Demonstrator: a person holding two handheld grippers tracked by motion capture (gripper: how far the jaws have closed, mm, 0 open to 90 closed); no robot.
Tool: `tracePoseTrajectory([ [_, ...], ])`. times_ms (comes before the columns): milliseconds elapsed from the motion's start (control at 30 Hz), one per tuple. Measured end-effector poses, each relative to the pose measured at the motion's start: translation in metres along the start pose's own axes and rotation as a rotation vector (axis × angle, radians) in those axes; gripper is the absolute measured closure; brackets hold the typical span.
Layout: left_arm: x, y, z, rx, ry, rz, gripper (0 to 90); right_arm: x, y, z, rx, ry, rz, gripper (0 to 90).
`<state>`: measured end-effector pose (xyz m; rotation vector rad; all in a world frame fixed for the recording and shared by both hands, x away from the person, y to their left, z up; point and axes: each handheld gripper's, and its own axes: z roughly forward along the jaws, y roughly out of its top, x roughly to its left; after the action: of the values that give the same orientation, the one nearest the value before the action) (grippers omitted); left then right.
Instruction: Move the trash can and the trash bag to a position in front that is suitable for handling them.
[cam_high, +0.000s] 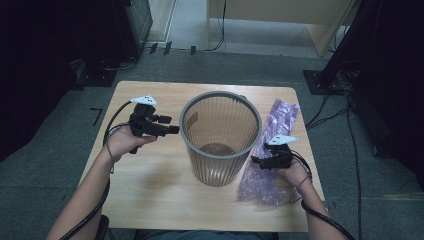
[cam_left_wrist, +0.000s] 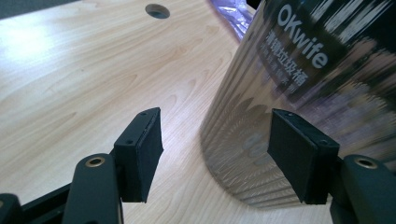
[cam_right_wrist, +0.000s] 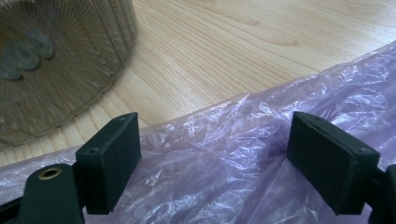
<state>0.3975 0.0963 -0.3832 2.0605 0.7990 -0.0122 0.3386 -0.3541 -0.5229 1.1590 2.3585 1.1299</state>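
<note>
The purple plastic bag (cam_high: 272, 150) lies crumpled at the waste bin's (cam_high: 220, 137) three o'clock, partly hidden under the right gripper (cam_high: 259, 161), jaws apart above it, while the left gripper (cam_high: 172, 127) gapes empty at nine o'clock.

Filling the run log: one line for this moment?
left gripper: open, beside bin | right gripper: open over purple bag
</note>
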Motion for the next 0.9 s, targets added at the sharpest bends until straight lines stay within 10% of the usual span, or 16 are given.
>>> tracePoseTrajectory([
  [900,-0.002,0.044,-0.021,0.019,0.038,0.036,35.8,0.005,0.001,0.002,0.015,-0.025,-0.023,13.3],
])
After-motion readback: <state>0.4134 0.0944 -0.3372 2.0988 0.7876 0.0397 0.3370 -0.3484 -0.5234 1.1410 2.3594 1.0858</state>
